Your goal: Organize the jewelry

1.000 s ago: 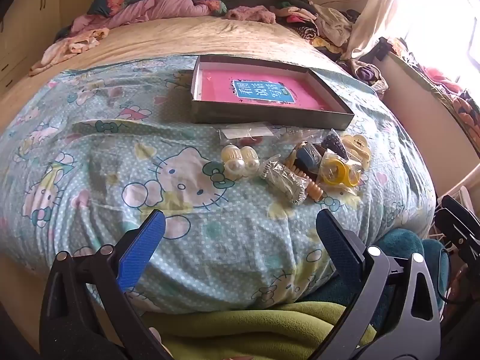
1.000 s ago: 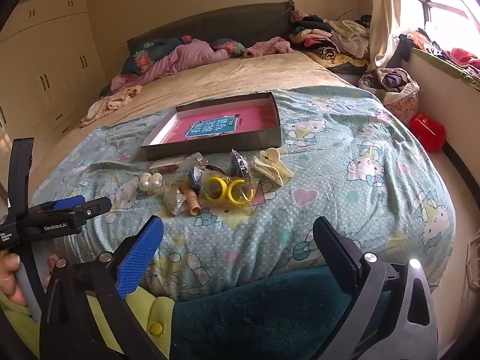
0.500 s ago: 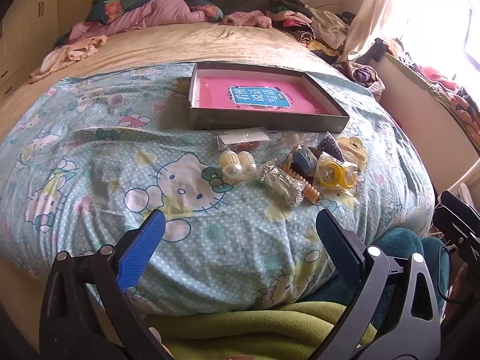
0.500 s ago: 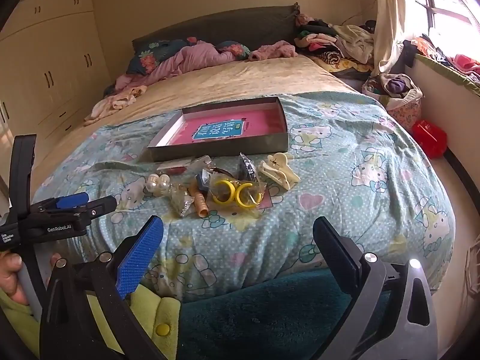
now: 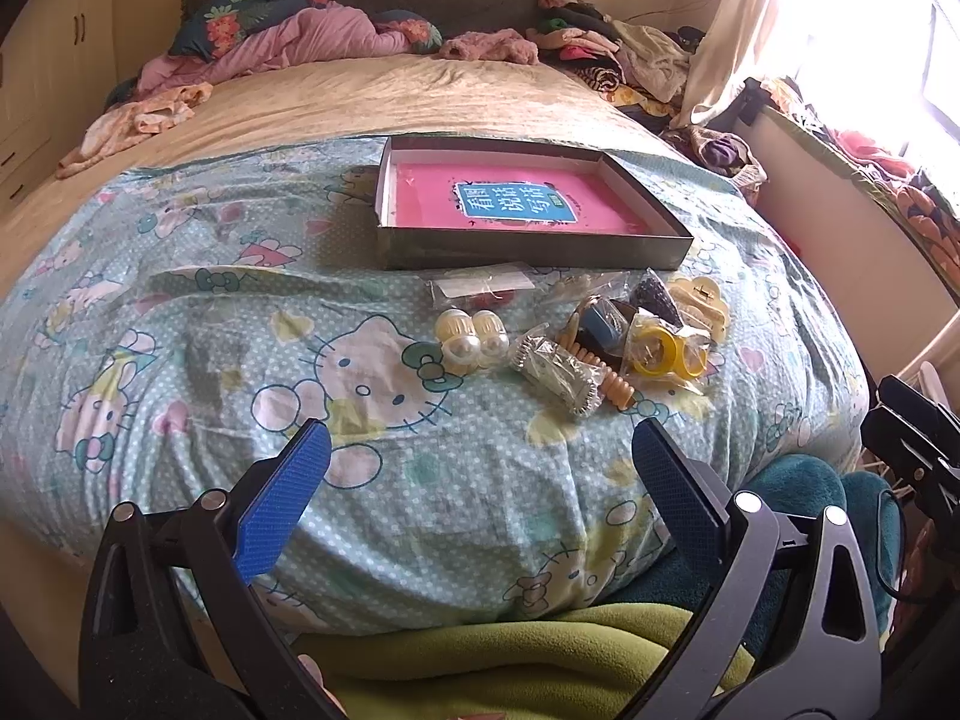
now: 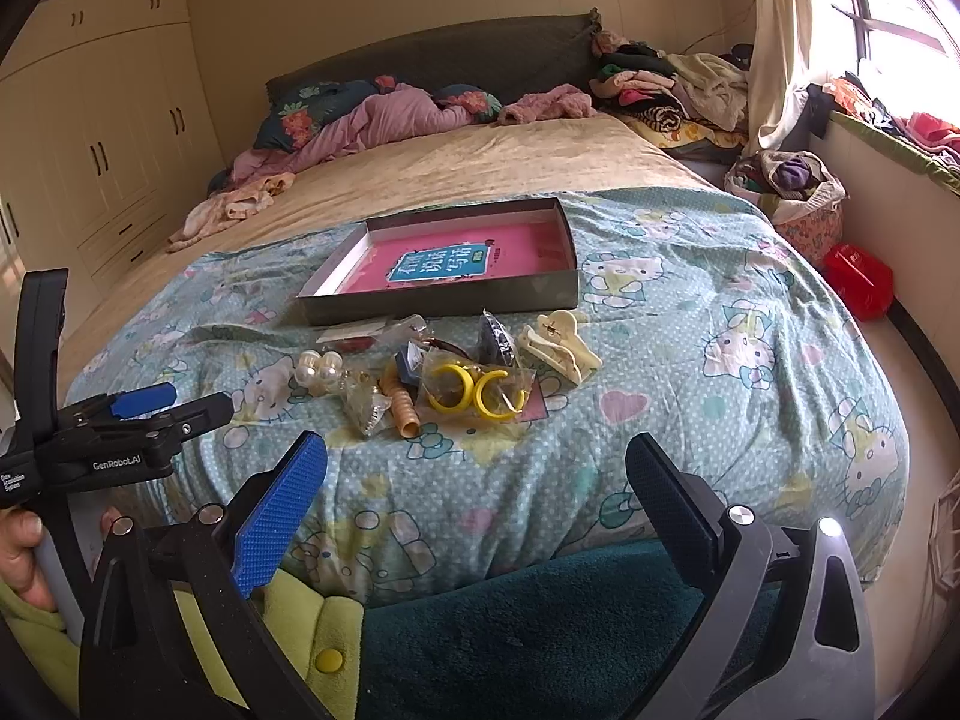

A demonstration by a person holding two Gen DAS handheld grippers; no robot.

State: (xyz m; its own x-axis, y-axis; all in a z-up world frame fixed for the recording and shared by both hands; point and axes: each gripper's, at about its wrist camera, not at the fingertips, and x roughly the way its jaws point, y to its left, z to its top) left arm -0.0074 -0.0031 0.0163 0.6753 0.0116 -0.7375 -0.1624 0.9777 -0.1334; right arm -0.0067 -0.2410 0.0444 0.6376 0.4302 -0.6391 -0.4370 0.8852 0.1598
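A shallow grey box with a pink bottom (image 5: pixel 516 204) (image 6: pixel 444 264) lies on the Hello Kitty quilt (image 5: pixel 240 324). In front of it lies a heap of jewelry: pearl earrings (image 5: pixel 471 339) (image 6: pixel 318 369), yellow hoops in a clear bag (image 5: pixel 663 354) (image 6: pixel 474 393), a cream hair claw (image 6: pixel 558 345) (image 5: pixel 699 300), a silver bagged piece (image 5: pixel 558 372), an orange coil (image 6: pixel 403 408). My left gripper (image 5: pixel 480 474) is open and empty, short of the heap. My right gripper (image 6: pixel 477 483) is open and empty, near the bed's front edge.
Pink bedding and clothes (image 6: pixel 384 120) pile at the headboard. A clothes heap (image 6: pixel 672 84) and a basket (image 6: pixel 792 192) stand at the right by the window. A red bag (image 6: pixel 858 282) lies on the floor. Wardrobes (image 6: pixel 108 138) line the left wall.
Both grippers have tilted or lifted slightly, so the box and jewelry sit a little lower in view. Nothing on the bed has moved. Both grippers stay open.
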